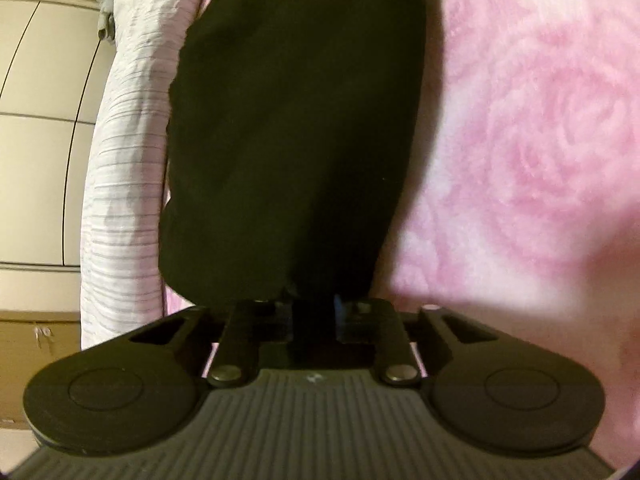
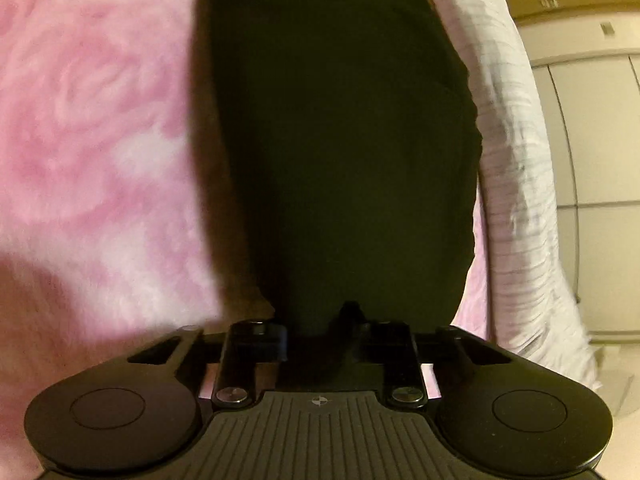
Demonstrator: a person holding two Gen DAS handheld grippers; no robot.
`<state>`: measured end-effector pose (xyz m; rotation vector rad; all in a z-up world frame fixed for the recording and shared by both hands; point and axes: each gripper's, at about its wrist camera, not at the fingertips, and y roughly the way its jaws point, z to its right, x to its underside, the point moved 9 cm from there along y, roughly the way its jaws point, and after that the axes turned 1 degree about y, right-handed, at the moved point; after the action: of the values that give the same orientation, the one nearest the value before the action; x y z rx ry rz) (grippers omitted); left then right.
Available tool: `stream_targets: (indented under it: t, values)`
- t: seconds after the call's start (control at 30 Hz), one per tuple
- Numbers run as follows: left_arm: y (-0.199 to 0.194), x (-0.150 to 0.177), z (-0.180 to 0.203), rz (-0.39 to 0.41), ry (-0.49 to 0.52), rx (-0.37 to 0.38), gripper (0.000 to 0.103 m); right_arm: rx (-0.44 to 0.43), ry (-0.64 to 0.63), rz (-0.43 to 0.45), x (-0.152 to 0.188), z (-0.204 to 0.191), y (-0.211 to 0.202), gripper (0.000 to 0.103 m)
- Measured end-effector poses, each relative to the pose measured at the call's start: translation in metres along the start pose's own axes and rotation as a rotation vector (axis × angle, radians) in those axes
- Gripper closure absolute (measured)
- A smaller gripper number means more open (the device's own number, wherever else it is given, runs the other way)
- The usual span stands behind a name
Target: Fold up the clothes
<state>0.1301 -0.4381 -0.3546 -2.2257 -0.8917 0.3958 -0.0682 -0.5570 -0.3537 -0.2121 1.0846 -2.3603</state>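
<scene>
Nearest, the left gripper (image 1: 314, 312) is pinched onto the lower edge of a black garment (image 1: 296, 128), and the right gripper (image 2: 320, 324) is likewise clamped on the same cloth (image 2: 340, 140) (its fingertips are buried in the dark fabric). The garment stretches away from both, over a pink blanket (image 1: 520, 120). Beyond lies a striped white sheet (image 1: 124, 184), then pale cabinet doors (image 1: 40, 80).
</scene>
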Motion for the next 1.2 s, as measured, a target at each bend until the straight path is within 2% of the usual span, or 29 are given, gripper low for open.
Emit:
stream_targets:
  t: [0.17,0.27,0.43,0.53,0.63,0.73,0.83,0.87,0.9,1.0,1.07,1.1,1.2]
  values:
    - [-0.046,0.004,-0.013,0.028,-0.024,0.029,0.097,-0.024,0.069,0.049,-0.001,0.022,-0.047,0.085]
    - [-0.097,0.002,-0.001,0.045,-0.033,0.072,0.097,-0.066,0.085,0.067,0.005,0.011,-0.094,0.085]
    - [-0.193,-0.007,0.065,0.052,-0.069,0.229,0.097,-0.216,0.06,0.056,0.034,-0.06,-0.182,0.085]
    - [-0.25,-0.014,0.126,0.046,-0.09,0.366,0.097,-0.309,0.053,0.029,0.057,-0.11,-0.231,0.085]
    - [-0.286,-0.018,0.173,0.036,-0.147,0.475,0.097,-0.387,0.094,-0.013,0.076,-0.156,-0.273,0.084]
    - [-0.291,-0.014,0.186,0.001,-0.216,0.527,0.094,-0.425,0.124,-0.054,0.09,-0.181,-0.282,0.083]
    - [-0.301,-0.004,0.195,-0.043,-0.307,0.583,0.087,-0.428,0.095,-0.079,0.092,-0.195,-0.282,0.074]
    - [-0.301,0.003,0.187,-0.065,-0.362,0.599,0.087,-0.435,0.081,-0.111,0.098,-0.198,-0.281,0.067]
    - [-0.301,0.012,0.178,-0.091,-0.425,0.613,0.087,-0.444,0.085,-0.15,0.107,-0.196,-0.282,0.064]
    - [-0.295,0.037,0.15,-0.159,-0.612,0.645,0.082,-0.46,0.146,-0.272,0.137,-0.188,-0.285,0.06]
    - [-0.276,0.043,0.123,-0.161,-0.709,0.621,0.081,-0.441,0.195,-0.352,0.158,-0.176,-0.286,0.06]
    - [-0.266,0.047,0.11,-0.161,-0.758,0.608,0.077,-0.425,0.231,-0.378,0.164,-0.165,-0.285,0.06]
    - [-0.237,0.057,0.07,-0.163,-0.903,0.567,0.069,-0.342,0.349,-0.384,0.166,-0.12,-0.277,0.06]
